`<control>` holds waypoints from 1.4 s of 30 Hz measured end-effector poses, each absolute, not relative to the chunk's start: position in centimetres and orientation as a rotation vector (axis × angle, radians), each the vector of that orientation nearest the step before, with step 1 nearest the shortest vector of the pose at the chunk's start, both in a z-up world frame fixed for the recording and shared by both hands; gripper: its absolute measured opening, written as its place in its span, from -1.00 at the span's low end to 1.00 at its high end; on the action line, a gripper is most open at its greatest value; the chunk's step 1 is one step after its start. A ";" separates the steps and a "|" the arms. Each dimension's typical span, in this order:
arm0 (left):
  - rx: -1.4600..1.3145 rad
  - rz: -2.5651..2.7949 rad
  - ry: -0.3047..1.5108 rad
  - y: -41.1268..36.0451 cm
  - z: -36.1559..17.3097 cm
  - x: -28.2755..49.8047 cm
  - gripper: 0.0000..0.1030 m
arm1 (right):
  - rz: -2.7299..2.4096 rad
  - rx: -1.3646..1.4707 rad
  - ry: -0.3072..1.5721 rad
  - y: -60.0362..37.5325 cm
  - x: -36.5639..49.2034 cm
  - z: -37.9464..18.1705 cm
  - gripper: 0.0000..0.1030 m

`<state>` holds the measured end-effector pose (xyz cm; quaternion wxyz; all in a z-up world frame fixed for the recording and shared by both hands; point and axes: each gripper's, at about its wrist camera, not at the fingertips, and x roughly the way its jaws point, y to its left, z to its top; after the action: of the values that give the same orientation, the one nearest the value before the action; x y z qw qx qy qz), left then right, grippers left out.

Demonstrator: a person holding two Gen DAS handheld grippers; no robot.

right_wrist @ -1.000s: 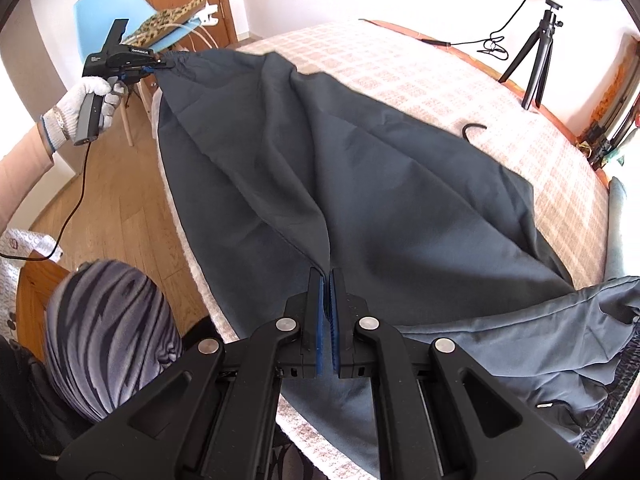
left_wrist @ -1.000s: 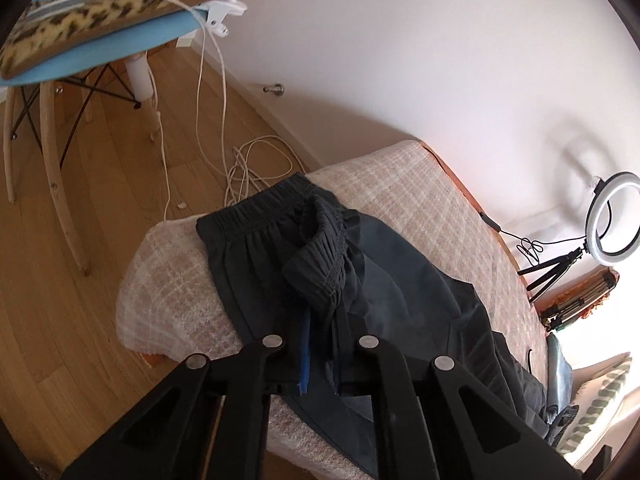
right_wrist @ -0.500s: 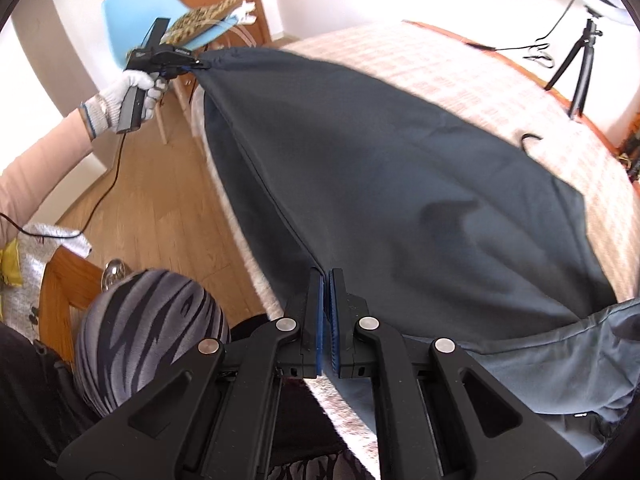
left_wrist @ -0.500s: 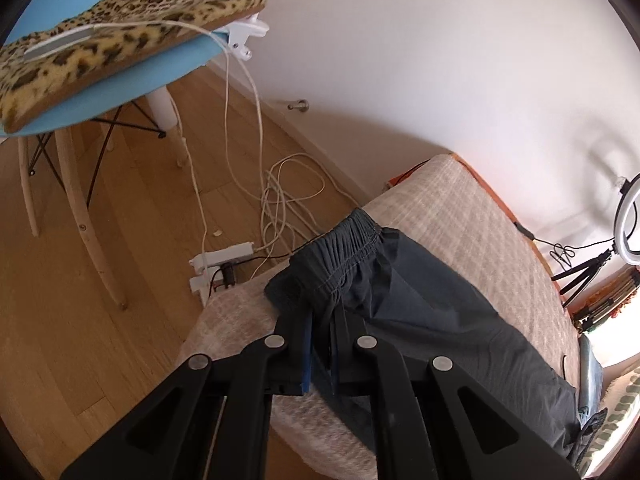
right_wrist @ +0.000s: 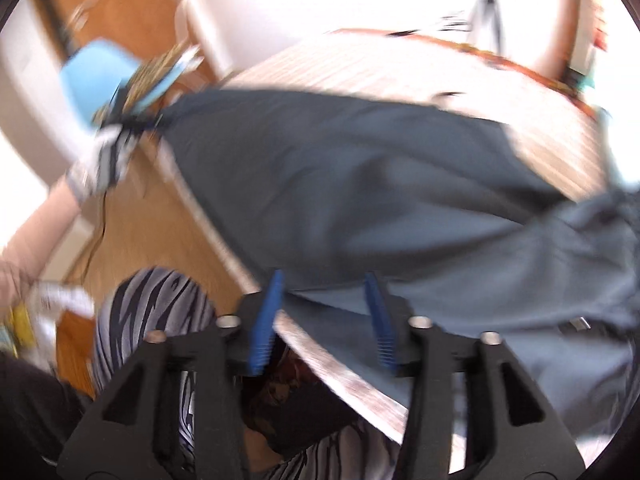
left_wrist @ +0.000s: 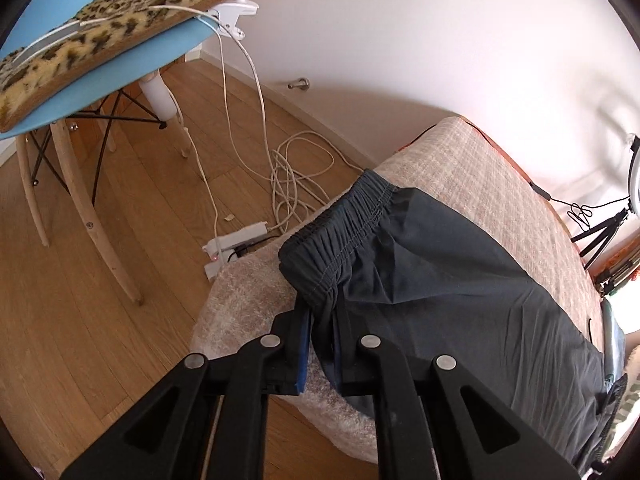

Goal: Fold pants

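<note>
Dark grey pants lie stretched along a bed with a beige checked cover, the elastic waistband at the bed's near corner. My left gripper is shut on the waistband's near edge. In the blurred right wrist view the pants lie flat across the bed. My right gripper is open, its blue pads apart at the edge of the fabric, holding nothing. The left gripper shows there at the far left in a gloved hand.
A blue chair with a leopard cushion stands on the wood floor left of the bed. White cables and a power strip lie by the wall. A ring light on a tripod stands at the far side.
My right gripper has opened and let go of the pants, and its view has swung and blurred. My left gripper has kept its hold and the pants now lie flatter on the bed.
</note>
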<state>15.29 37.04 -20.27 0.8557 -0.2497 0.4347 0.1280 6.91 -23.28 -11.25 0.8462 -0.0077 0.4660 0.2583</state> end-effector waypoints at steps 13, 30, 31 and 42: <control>-0.461 0.296 0.920 36.6 -17.2 13.1 -0.58 | -0.047 0.481 0.965 -42.2 16.7 -6.7 0.59; -0.287 -0.160 0.950 20.8 -12.7 13.4 -0.58 | -0.365 0.218 1.242 -38.1 26.7 -14.4 0.59; -0.285 -0.197 0.964 19.6 -13.0 13.7 -0.58 | -0.380 0.214 1.254 -38.1 26.7 -14.8 0.59; -0.163 -0.400 1.119 10.2 -17.3 15.1 -0.58 | -0.343 0.485 1.187 -43.7 21.7 -15.7 -0.84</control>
<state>15.13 10.15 -17.34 0.8254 -0.0769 0.5267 -0.1882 21.72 -43.75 -15.65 0.7877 0.2250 0.5510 -0.1593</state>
